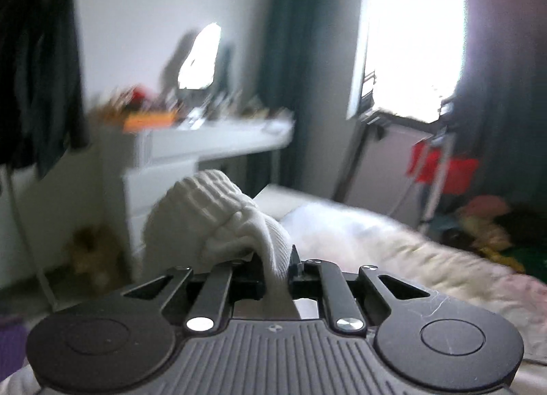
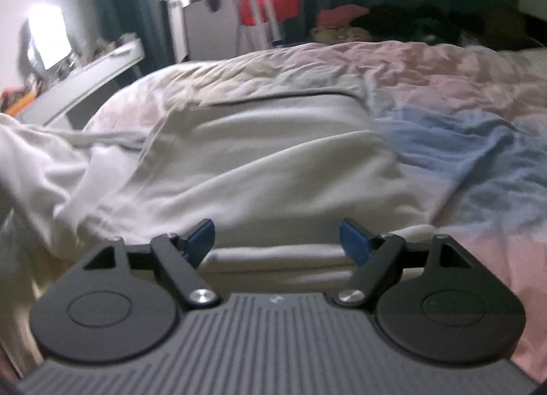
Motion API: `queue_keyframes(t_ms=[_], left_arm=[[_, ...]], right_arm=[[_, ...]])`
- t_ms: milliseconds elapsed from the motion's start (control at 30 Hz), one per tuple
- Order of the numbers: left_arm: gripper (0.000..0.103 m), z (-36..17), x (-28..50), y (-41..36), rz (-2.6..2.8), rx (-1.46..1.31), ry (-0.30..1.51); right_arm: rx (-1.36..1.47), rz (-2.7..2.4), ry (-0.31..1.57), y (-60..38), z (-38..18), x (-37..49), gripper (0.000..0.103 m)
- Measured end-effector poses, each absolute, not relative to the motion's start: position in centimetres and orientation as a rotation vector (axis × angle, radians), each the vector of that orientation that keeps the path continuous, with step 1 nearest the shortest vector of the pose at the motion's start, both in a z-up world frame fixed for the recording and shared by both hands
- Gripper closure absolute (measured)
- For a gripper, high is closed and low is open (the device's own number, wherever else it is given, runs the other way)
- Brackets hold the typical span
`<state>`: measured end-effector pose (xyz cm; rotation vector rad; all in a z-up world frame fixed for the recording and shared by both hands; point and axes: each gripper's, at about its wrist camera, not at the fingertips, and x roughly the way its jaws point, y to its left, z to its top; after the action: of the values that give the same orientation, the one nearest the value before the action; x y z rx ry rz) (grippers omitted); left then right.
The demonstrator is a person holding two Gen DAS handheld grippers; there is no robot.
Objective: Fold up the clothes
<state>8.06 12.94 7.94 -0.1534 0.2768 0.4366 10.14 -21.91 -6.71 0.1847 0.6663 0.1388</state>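
a ribbed cuff of a white garment (image 1: 218,220) is pinched between the closed fingers of the left gripper (image 1: 276,270) and is held raised above the bed (image 1: 444,258), with the fabric bunched ahead of the fingertips. in the right wrist view, the body of the white garment (image 2: 259,169) is seen spread on the bedcover (image 2: 461,142), with a loose part trailing off to the left. the right gripper (image 2: 277,241) is held just over its near edge with the fingers wide apart and nothing between them. the folding is judged to be at an early stage: no finished fold can be made out, and the raised sleeve is yet to be laid across the body.
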Motion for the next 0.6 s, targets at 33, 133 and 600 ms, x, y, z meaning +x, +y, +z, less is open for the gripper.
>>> queue_keyframes(t_ms=[33,133,600], left_arm=[[0.092,8.5,8.4,10.7,0.403,-0.127,0.245],[0.092,9.3,9.0,3.7,0.302,-0.033,0.171],[0.085,-6.7,10.8,-19.8,-0.231,0.339,0.484]], right_arm=[[0.213,0.119,0.659,-22.6,-6.3,10.1,0.021],[0.296,0.058,0.628,-24.6,-5.3,10.0,0.021],[0.517,-0.242,0.545,-34.7,-5.1,11.1,0.021]])
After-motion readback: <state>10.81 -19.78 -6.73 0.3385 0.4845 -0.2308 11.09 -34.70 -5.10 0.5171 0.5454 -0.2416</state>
